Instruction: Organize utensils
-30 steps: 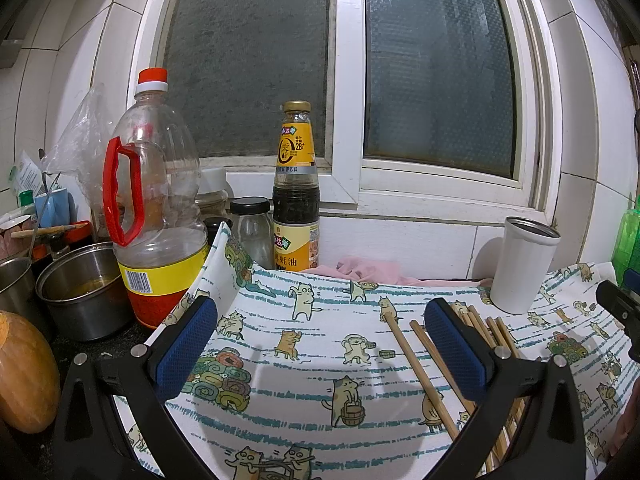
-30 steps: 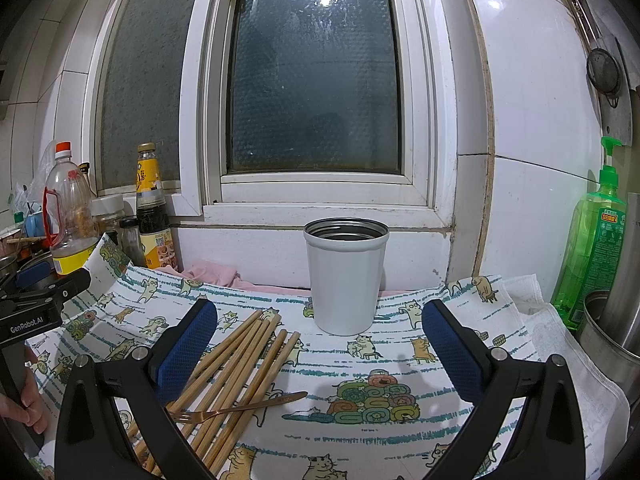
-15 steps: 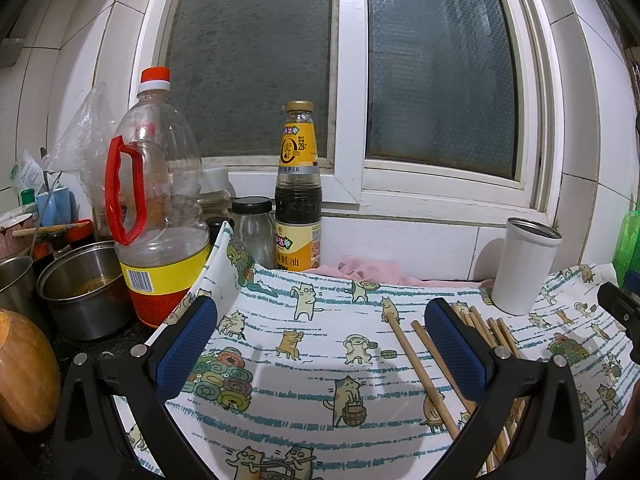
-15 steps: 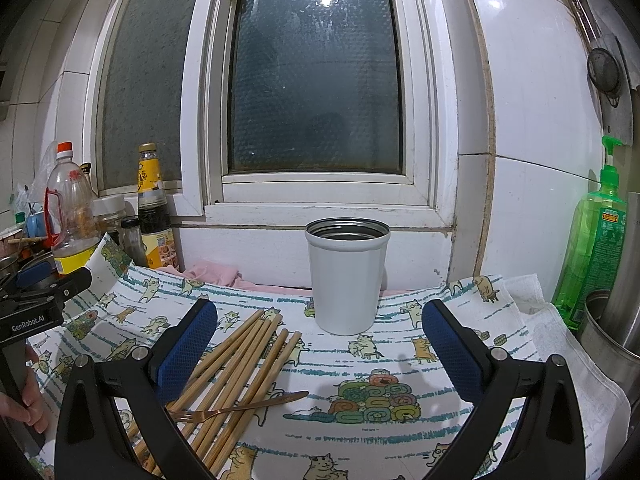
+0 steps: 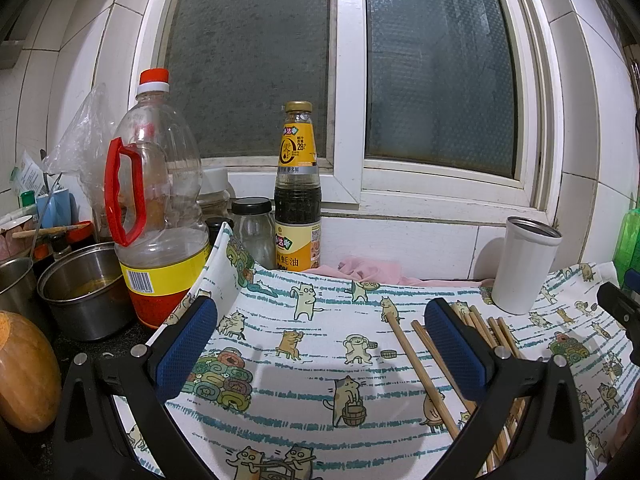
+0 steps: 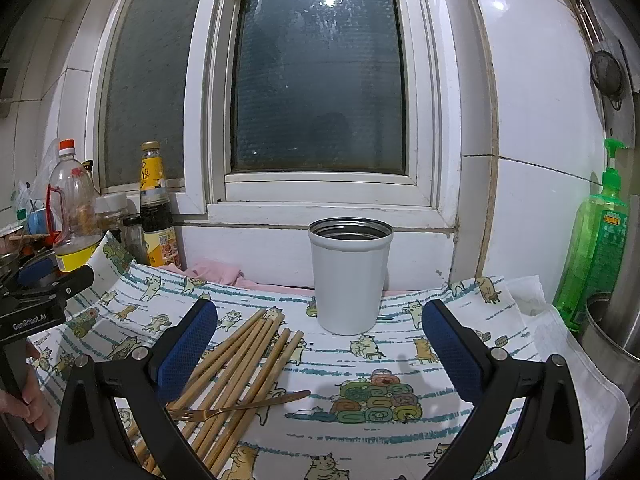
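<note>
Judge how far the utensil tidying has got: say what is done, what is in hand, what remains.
Done: nothing visible; the white cup stands upright and looks unfilled. In hand: nothing; the left gripper and right gripper are both open over the cat-print cloth. Left: the chopsticks and the fork lying across them probably go into the cup.

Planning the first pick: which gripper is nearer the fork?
Right. The fork lies across the chopsticks just ahead of the right gripper, by its left finger. The left gripper is off to the fork's left; its view does not show the fork.
</note>
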Motion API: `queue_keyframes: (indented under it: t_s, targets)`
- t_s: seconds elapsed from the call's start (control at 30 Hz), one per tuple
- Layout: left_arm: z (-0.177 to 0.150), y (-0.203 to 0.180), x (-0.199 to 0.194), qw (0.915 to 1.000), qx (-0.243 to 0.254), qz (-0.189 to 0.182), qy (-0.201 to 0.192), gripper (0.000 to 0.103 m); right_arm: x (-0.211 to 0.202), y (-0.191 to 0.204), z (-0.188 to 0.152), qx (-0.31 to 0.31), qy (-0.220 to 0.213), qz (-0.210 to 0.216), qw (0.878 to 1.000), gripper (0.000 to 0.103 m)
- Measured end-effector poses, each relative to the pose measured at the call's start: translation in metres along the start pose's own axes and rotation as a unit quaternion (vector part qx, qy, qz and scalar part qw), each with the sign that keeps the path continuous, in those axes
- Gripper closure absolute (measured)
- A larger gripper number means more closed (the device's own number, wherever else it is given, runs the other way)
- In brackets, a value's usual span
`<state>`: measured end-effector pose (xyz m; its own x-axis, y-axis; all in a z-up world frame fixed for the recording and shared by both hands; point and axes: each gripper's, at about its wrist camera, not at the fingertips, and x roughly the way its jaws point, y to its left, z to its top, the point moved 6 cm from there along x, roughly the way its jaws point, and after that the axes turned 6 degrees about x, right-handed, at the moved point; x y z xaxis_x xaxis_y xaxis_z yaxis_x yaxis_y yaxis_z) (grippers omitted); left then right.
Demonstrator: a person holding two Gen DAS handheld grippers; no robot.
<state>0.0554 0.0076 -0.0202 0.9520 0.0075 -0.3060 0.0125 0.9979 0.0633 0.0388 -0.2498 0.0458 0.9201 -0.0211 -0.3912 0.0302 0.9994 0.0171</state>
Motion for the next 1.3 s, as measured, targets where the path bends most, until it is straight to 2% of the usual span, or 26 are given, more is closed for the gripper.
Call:
queue_keyframes:
  t_s: [0.13, 0.37, 0.47, 0.57, 0.63, 0.7, 0.77, 0.87, 0.9, 0.93, 1.0, 1.07, 1.1, 1.13, 1.2, 1.27, 1.3]
  targets:
    - [0.0, 0.001, -0.003, 1.0, 0.0, 0.005, -0.004, 0.0, -0.008, 0.0, 0.0, 0.0, -0.01, -0.008, 1.0, 0.0]
    - [-0.001, 0.0, -0.005, 1.0, 0.002, 0.008, -0.004, 0.0, -0.005, -0.001, -0.002, 0.001, -0.002, -0.027, 1.0, 0.0]
    - [0.001, 0.0, -0.008, 0.9998, 0.003, 0.016, -0.011, 0.0, -0.007, 0.004, -0.005, -0.007, 0.003, -0.015, 1.0, 0.0]
    - [0.001, -0.006, -0.007, 0.9999, 0.012, -0.002, -0.009, 0.0, -0.01, 0.008, -0.007, -0.015, 0.002, -0.012, 1.0, 0.0]
    - [-0.003, -0.011, -0.004, 0.9997, 0.021, -0.005, 0.009, 0.0, -0.005, 0.01, -0.011, -0.011, 0.025, -0.012, 1.0, 0.0]
    - [-0.004, -0.011, -0.006, 0.9996, 0.022, 0.013, 0.016, 0.0, 0.009, 0.015, -0.019, -0.008, 0.078, 0.009, 0.997, 0.0]
    - [-0.003, -0.014, -0.006, 0.999, 0.027, 0.033, 0.014, 0.0, 0.022, 0.014, -0.025, 0.014, 0.121, 0.026, 0.992, 0.0]
    - [-0.005, -0.017, 0.003, 0.9985, 0.024, 0.034, 0.035, 0.0, 0.038, 0.009, -0.028, 0.053, 0.165, 0.032, 0.984, 0.002]
    - [-0.006, -0.017, 0.008, 0.9985, 0.015, 0.027, 0.045, 0.0, 0.045, 0.008, -0.028, 0.065, 0.186, 0.032, 0.98, 0.012]
    - [-0.008, -0.018, 0.015, 0.9979, 0.005, 0.017, 0.062, 0.0, 0.051, 0.006, -0.029, 0.07, 0.205, 0.02, 0.976, 0.029]
    - [-0.012, -0.025, 0.031, 0.9946, 0.006, -0.007, 0.103, 0.001, 0.062, 0.002, -0.029, 0.086, 0.23, -0.014, 0.969, 0.048]
    - [-0.017, -0.036, 0.048, 0.987, 0.012, -0.036, 0.156, 0.011, 0.074, 0.003, -0.028, 0.088, 0.253, -0.022, 0.963, 0.062]
    - [-0.018, -0.04, 0.057, 0.9828, 0.009, -0.053, 0.177, 0.022, 0.08, 0.008, -0.028, 0.082, 0.271, -0.011, 0.959, 0.074]
    - [-0.019, -0.044, 0.065, 0.9779, 0.005, -0.07, 0.197, 0.027, 0.086, 0.011, -0.029, 0.081, 0.293, -0.005, 0.953, 0.084]
    - [-0.021, -0.05, 0.08, 0.9677, -0.01, -0.085, 0.237, 0.028, 0.097, 0.012, -0.029, 0.098, 0.32, -0.005, 0.942, 0.09]
    - [-0.023, -0.054, 0.097, 0.9565, -0.017, -0.086, 0.278, 0.036, 0.108, 0.023, -0.027, 0.09, 0.337, 0.015, 0.937, 0.09]
    - [-0.024, -0.057, 0.104, 0.9533, -0.015, -0.086, 0.289, 0.044, 0.115, 0.028, -0.027, 0.082, 0.344, 0.015, 0.935, 0.09]
